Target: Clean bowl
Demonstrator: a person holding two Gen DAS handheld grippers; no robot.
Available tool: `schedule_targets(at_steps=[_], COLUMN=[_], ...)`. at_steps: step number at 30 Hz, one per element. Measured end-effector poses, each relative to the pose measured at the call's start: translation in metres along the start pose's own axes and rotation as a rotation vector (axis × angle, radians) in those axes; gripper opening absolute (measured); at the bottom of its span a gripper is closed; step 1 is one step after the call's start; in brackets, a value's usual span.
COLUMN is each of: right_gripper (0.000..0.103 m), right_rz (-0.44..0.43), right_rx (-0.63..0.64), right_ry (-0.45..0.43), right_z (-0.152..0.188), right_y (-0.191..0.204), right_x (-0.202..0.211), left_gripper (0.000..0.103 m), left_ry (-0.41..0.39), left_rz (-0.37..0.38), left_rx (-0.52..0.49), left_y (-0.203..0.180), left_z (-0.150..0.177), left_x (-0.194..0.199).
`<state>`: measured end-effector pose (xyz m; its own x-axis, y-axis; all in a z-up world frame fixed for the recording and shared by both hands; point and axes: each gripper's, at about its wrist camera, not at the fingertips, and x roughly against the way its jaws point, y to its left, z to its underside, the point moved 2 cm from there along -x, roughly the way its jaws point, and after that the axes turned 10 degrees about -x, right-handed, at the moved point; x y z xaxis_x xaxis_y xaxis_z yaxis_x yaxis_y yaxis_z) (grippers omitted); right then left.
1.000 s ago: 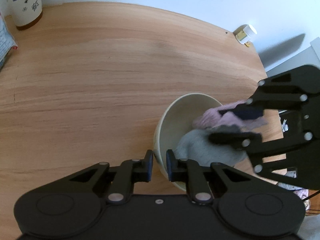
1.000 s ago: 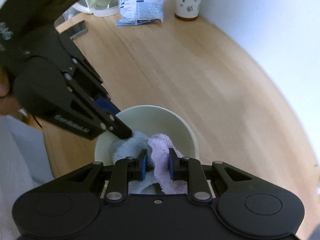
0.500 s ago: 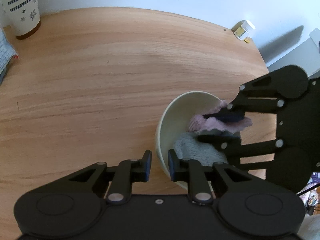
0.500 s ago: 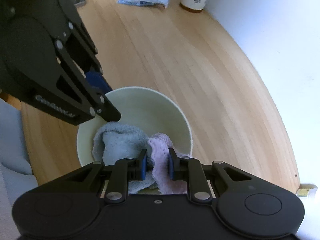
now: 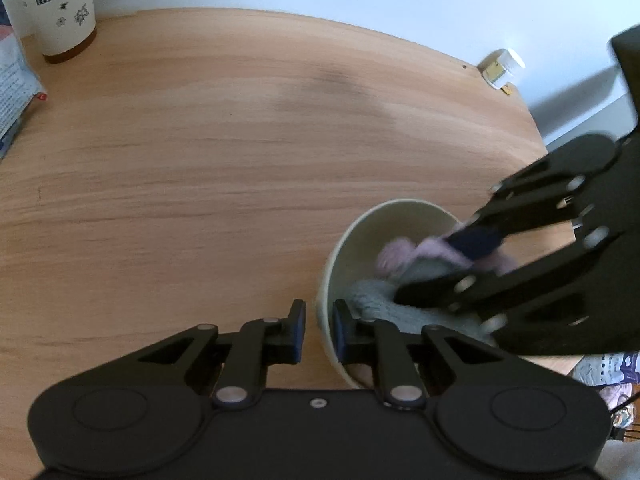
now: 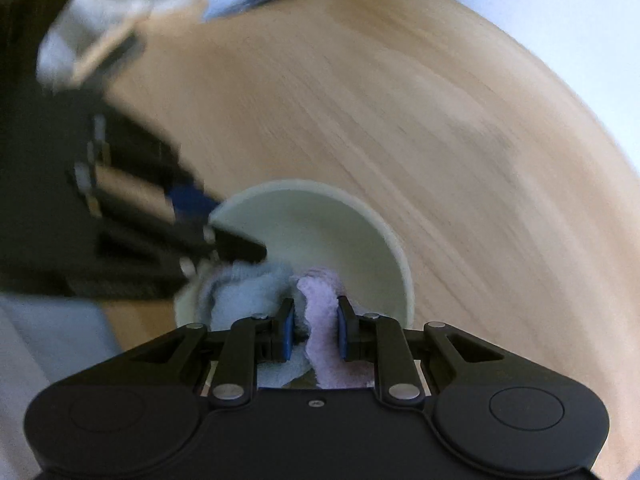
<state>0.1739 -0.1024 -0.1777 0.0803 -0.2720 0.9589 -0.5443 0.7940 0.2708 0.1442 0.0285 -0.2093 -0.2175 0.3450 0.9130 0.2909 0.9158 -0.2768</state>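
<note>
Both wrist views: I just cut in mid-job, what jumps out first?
A pale bowl sits near the wooden table's edge, its rim pinched by the left gripper. The right gripper presses a pink-and-grey cloth inside it. The right wrist view is motion-blurred; a patterned paper cup stands at the far-left corner.

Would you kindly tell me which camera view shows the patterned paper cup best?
The left wrist view: the paper cup stands sharp at the table's far left corner. The right wrist view catches only its blurred base at the top edge.
</note>
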Motion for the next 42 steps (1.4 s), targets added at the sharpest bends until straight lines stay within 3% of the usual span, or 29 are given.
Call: schedule_targets(at_steps=[6, 10, 17, 23, 30, 36, 40, 42], right_gripper=[0.023, 0.023, 0.023, 0.023, 0.022, 0.023, 0.024, 0.024], right_rz=[-0.062, -0.139, -0.14, -0.098, 0.026, 0.26, 0.283, 0.248], right_rx=[0.029, 0.069, 0.118, 0.178, 0.259, 0.347, 0.264, 0.22], right_ry=[-0.026, 0.022, 0.05, 0.071, 0.02, -0.113, -0.217, -0.254], right_z=[0.001, 0.019, 0.028, 0.029, 0.032, 0.049, 0.049, 0.048], right_y=[0.003, 0.011, 0.024, 0.029, 0.045, 0.062, 0.057, 0.053], right_x=[0.036, 0.023, -0.002, -0.025, -0.036, -0.034, -0.014, -0.001], left_gripper=[0.01, 0.008, 0.007, 0.008, 0.008, 0.009, 0.01, 0.011], left_ry=[-0.004, -0.007, -0.01, -0.012, -0.023, -0.017, -0.014, -0.015], left_rz=[0.012, 0.041, 0.037, 0.039, 0.055, 0.06, 0.076, 0.121], left_rx=[0.034, 0.093, 0.103, 0.104, 0.093, 0.05, 0.05, 0.086], left_y=[0.002, 0.009, 0.006, 0.007, 0.011, 0.008, 0.009, 0.015], left_z=[0.0, 0.0, 0.002, 0.004, 0.008, 0.01, 0.011, 0.013], left_x=[-0.003, -0.005, -0.006, -0.005, -0.002, -0.002, -0.002, -0.003])
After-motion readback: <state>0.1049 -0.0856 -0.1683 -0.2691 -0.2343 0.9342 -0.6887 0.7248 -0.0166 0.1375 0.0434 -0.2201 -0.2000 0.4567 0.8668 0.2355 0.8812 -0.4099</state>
